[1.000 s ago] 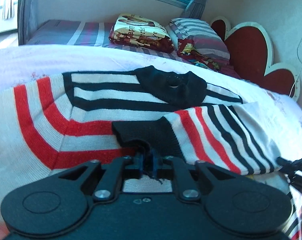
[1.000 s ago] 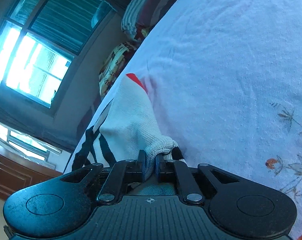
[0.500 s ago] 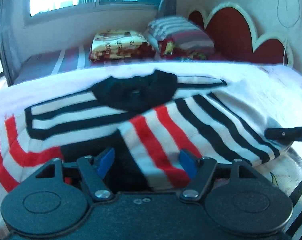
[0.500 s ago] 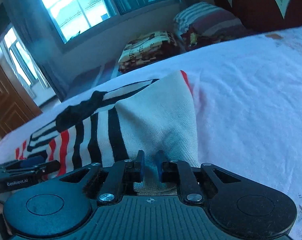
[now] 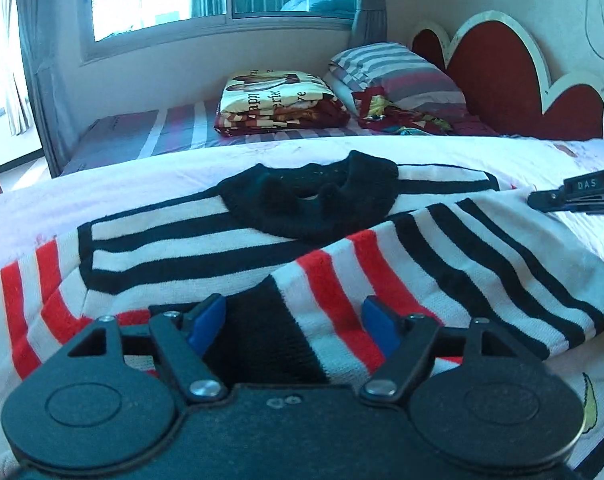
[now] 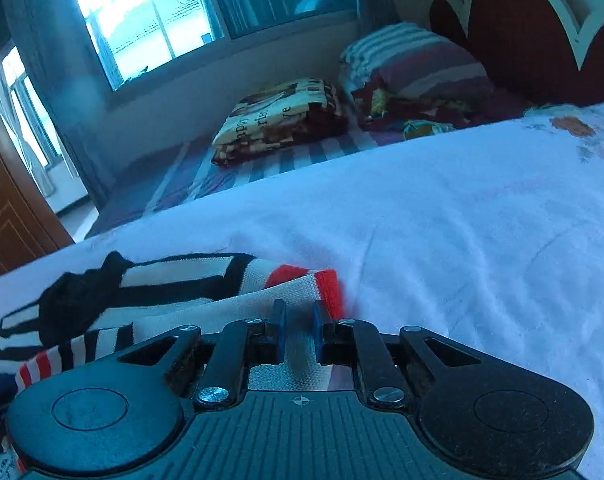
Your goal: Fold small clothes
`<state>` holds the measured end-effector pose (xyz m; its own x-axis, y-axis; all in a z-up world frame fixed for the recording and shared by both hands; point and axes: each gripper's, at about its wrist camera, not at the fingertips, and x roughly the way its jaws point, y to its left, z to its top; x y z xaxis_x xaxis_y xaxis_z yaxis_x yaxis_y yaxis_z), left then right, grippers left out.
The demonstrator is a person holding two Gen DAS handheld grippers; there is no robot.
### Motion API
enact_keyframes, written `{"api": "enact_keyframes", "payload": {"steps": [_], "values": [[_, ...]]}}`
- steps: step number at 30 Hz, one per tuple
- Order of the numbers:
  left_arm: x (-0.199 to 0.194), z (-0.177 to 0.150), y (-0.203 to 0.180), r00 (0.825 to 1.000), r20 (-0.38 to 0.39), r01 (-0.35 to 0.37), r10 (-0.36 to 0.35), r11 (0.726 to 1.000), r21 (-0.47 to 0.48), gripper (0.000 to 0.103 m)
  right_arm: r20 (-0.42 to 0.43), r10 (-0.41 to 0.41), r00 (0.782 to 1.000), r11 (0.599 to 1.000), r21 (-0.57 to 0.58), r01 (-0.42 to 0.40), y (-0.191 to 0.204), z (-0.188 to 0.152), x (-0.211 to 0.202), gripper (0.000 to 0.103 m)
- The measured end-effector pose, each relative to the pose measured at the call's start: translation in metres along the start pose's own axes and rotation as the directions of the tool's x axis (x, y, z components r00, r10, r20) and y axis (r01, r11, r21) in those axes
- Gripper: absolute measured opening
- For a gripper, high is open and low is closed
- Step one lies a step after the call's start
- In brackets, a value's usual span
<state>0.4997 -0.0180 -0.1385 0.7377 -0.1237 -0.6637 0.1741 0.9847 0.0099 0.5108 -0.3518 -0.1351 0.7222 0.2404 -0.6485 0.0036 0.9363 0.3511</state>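
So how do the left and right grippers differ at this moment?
The left gripper has its jaws opening, wide apart over the striped sweater with nothing pinched; the right gripper has its jaws close together on a fold of sweater edge. Both have blue pads and sit low over the bed.

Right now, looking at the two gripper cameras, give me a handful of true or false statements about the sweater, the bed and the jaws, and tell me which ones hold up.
1. The striped sweater lies on a white bedspread. True.
2. The left gripper is clamped on the sleeve. False: its jaws are opening, with the sleeve's black cuff lying loose between them.
3. The right gripper pinches sweater fabric. True.
4. The sweater's collar is red. False: it is black.
5. A folded blanket sits beside a striped pillow near the window. True.
6. The sleeve is spread straight out to the side. False: it is folded across the sweater's body.
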Motion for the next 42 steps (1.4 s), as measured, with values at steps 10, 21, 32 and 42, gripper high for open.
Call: {"api": "enact_keyframes", "payload": {"steps": [10,21,32,42], "values": [[-0.018,0.016,-0.069,0.998,0.062,0.030,-0.033,0.998,0.049,0.081,-0.024,0.082,0.996,0.976,-0.199,-0.085,0.037,-0.047,-0.053,0.011],[-0.022,-0.001,-0.069,1.000,-0.030,-0.002,-0.001,0.996,-0.094,0.083,-0.017,0.084,0.996,0.947,-0.311,-0.085,0.030,-0.100,-0.102,0.011],[-0.063,-0.027,-0.036,0.985,0.042,-0.150,0.165,0.958,-0.244,0.079,-0.042,0.073,0.996,0.971,-0.226,-0.081,0.027,-0.094,-0.112,0.013],[-0.051,-0.022,0.035,0.971,-0.096,-0.241,0.221,0.890,-0.388,0.064,-0.018,0.051,0.999,0.990,-0.132,-0.053,0.029,-0.096,-0.125,0.013]]}}
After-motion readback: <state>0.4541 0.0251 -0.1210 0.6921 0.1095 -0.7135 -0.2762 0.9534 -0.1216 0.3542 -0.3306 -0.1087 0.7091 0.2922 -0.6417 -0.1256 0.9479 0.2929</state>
